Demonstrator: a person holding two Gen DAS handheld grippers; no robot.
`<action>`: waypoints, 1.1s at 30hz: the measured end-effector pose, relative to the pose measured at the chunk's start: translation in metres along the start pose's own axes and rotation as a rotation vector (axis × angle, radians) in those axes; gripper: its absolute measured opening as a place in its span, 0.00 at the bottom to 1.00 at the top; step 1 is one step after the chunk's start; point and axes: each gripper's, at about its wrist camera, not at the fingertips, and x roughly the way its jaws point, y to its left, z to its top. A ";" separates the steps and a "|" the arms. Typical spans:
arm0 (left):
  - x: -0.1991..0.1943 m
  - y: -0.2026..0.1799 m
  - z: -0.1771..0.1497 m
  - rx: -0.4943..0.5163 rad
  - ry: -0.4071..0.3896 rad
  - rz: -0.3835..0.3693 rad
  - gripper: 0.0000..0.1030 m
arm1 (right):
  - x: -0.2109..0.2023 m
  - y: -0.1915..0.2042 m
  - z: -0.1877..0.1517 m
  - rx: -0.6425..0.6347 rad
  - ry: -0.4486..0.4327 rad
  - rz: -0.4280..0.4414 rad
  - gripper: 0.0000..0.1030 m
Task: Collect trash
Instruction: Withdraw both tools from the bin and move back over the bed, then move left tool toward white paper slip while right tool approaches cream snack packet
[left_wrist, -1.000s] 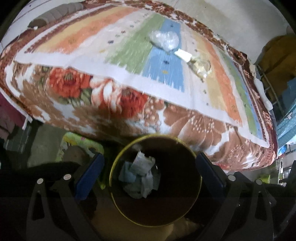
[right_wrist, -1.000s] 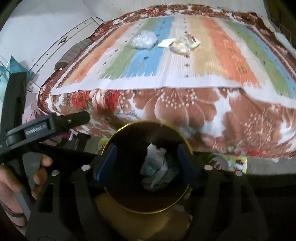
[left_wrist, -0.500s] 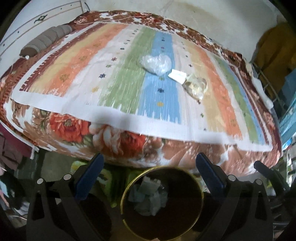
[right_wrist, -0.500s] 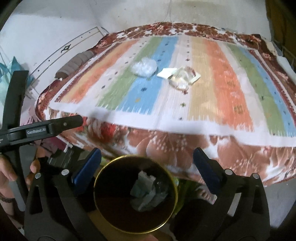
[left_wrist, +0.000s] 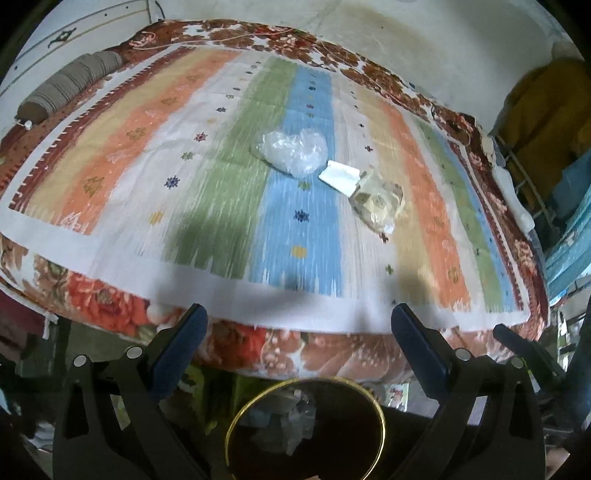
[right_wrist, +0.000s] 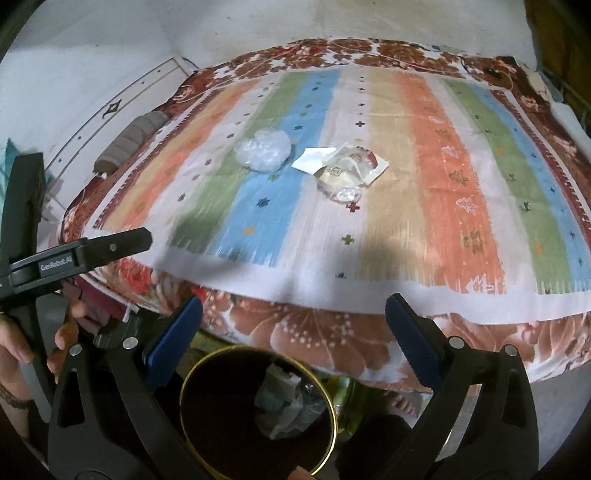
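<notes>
A crumpled clear plastic bag, a white paper scrap and a clear wrapper lie on the striped bedspread. A dark bin with a gold rim stands on the floor below the bed edge and holds crumpled trash. My left gripper is open and empty above the bin. My right gripper is open and empty above the bin. The left gripper's body shows at left in the right wrist view.
A grey rolled bolster lies at the bed's far left corner. A white wall is behind the bed. Yellow and blue cloth hangs at the right. The flowered blanket drapes over the bed's near edge.
Both grippers have risen and tilted up from over the bin toward the bed top. The right gripper's jaws have opened wider. The bin now sits lower in both views.
</notes>
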 end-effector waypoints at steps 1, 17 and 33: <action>0.002 0.001 0.003 -0.005 -0.001 -0.002 0.95 | 0.003 -0.002 0.004 0.005 0.001 -0.006 0.92; 0.039 0.002 0.045 -0.058 -0.052 -0.127 0.95 | 0.049 -0.011 0.055 -0.078 -0.012 -0.072 0.91; 0.110 -0.001 0.084 -0.139 0.018 -0.290 0.94 | 0.106 -0.034 0.088 -0.088 0.004 -0.028 0.88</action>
